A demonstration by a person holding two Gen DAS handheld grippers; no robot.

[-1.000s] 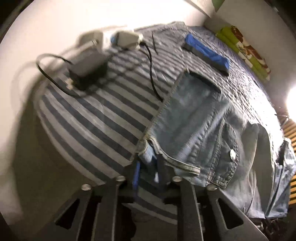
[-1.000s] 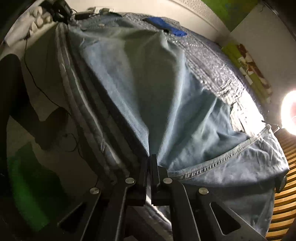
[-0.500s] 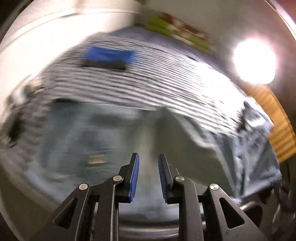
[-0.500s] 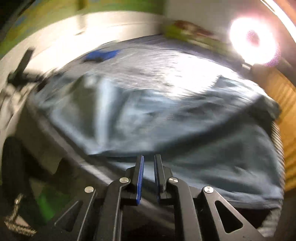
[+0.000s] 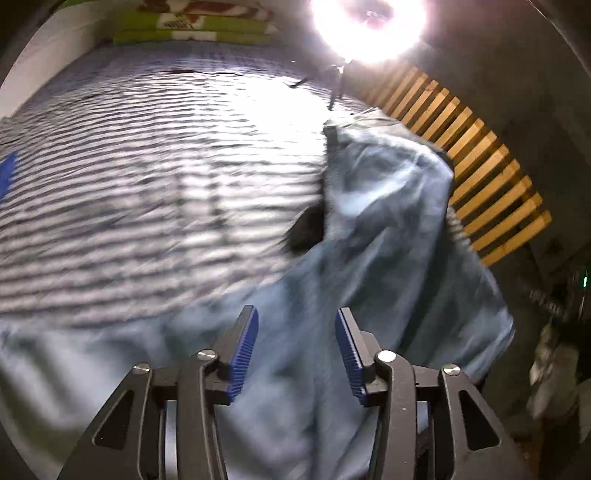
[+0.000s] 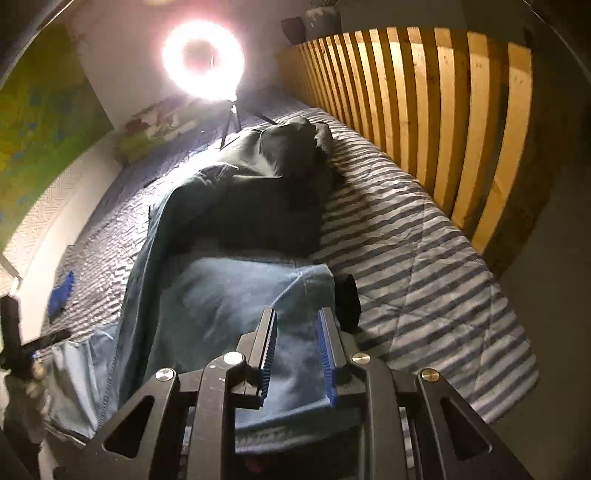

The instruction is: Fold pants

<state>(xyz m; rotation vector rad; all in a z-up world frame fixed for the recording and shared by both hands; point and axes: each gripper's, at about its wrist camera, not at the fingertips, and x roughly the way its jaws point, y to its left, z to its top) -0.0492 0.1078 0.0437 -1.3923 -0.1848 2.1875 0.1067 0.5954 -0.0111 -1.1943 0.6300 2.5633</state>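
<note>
Left gripper [image 5: 295, 347], black with blue ribbed pads: it is pitched steeply downward above the bed, its fingers [image 5: 242, 354] spread wide, the jaws having just been opening; nothing is pinched, and only cloth lying below is seen through the gap. Right gripper [image 6: 297, 349], of the same build: it is likewise tilted downward, its fingers [image 6: 266, 347] set a narrow gap apart after just opening; the pads are not seen to press on anything, the denim lying beneath them.

Light-blue denim pants [image 5: 388, 236] [image 6: 229, 295]: they are laid on the blue-and-white striped quilt [image 5: 147, 177] [image 6: 413, 266] of the bed. In the right wrist view the long axis is seen to run from beneath the gripper away toward the lamp, the near part folded over as a pale panel and the far part heaped in shadow. In the left wrist view the cloth is blurred and runs from the lower left up toward the slats.

Shown in the right wrist view only: a black object [image 6: 349, 299] just beside the fold, and dark pots [image 6: 314, 22] on top of the slatted wooden bed frame [image 5: 491, 192] [image 6: 443, 122].

At the far end in both views: a bright ring lamp on a tripod [image 5: 365, 26] [image 6: 203, 61] and a green patterned cushion [image 5: 192, 26] [image 6: 147, 136] against the wall.
</note>
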